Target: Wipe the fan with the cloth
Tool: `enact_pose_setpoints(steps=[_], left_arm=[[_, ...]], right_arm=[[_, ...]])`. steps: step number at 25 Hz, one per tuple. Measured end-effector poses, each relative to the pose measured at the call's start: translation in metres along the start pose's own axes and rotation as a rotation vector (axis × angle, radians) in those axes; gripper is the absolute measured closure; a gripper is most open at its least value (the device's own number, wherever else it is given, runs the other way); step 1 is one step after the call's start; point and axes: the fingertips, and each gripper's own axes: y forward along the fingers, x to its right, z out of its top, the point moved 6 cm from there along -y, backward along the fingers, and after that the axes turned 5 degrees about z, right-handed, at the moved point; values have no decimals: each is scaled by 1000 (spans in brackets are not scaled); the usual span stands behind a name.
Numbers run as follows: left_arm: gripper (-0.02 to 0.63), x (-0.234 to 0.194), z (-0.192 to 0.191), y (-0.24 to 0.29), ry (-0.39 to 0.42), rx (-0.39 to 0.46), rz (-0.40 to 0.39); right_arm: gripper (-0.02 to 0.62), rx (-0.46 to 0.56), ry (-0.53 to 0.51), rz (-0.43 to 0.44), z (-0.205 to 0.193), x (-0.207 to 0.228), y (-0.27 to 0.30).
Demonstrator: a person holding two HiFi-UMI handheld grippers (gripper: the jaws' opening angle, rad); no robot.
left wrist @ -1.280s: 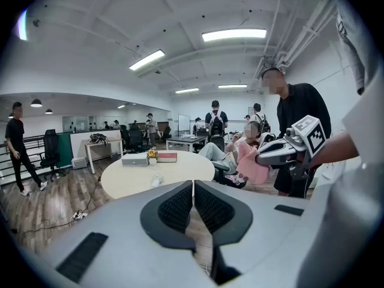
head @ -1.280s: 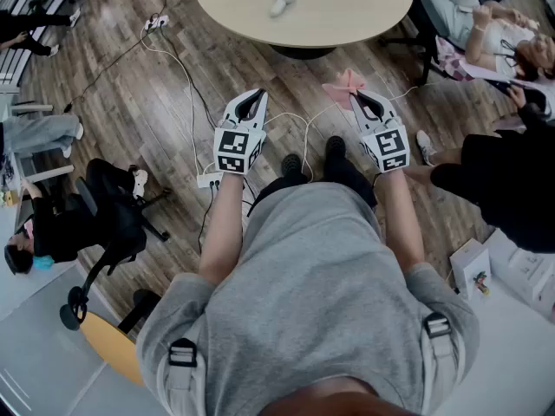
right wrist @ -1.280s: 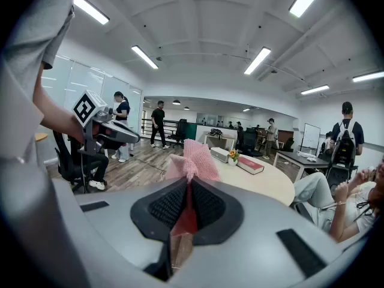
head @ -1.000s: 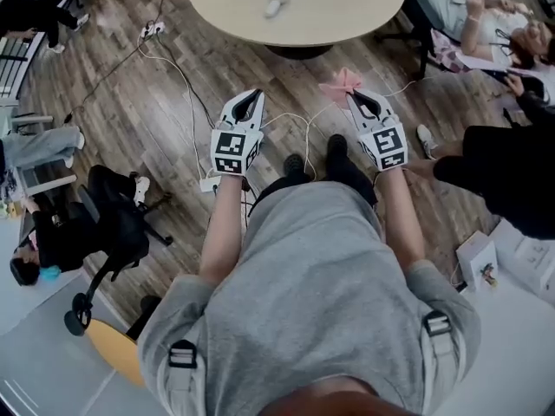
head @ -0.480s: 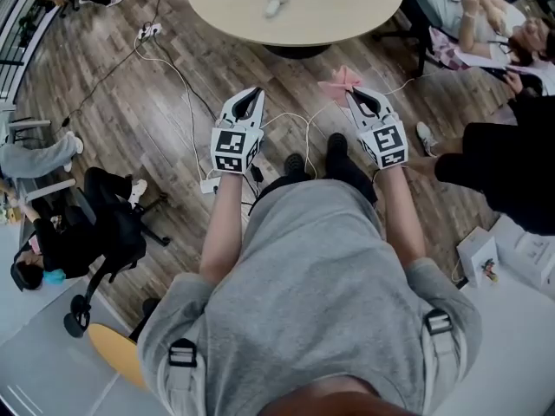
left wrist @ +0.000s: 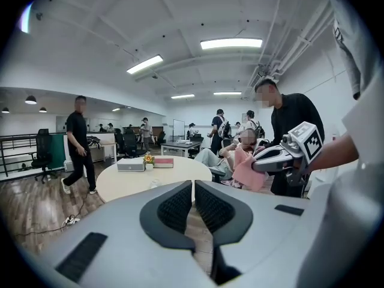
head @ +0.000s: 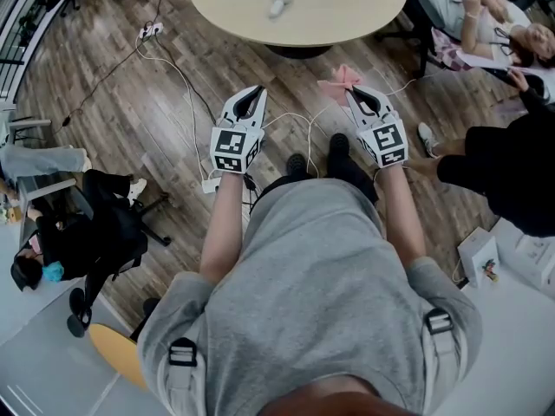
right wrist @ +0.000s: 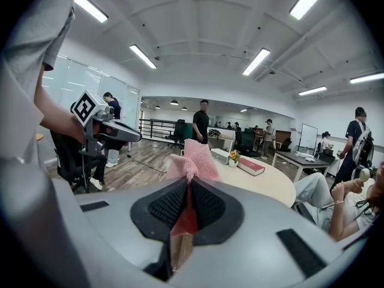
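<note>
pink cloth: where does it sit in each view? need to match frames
Head view: pink cloth upper centre-right, at the right gripper's tip.
Left gripper view: right of centre, drooping from the right gripper's tip.
Right gripper view: dead centre, pinched between the jaws.
Shared landmark: round table, beyond the cloth in all three.
</note>
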Motion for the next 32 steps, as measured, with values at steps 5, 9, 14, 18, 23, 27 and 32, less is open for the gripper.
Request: enact_pose_setpoints(steps=[5,9,14,18,23,27,32], left_arm=[[575,-4,0,-4,1,4,-7],[540,-6,0,-6,1,10,-11],[437,-7,0,-5,2,11,-17],[359,-10,0,0,1,2,-23],[325,-13,-1,-5,-14,5,-24],[310,-15,-4,-5,-11,0,-25],[304,-18,-11,-14,-8,-17,-35]], right_arm=[[568,4,-1,3,4,-5,2],[568,9,-6,-2,5,-8,3],[568,7,-6,-10,5,-8,2],[568,8,-4,-21,5,-5,2],[568,10,1,-23,5,-12,1],[568,7,1,-28,6,-15,2],[568,14,-4,-32,7,-24,3]])
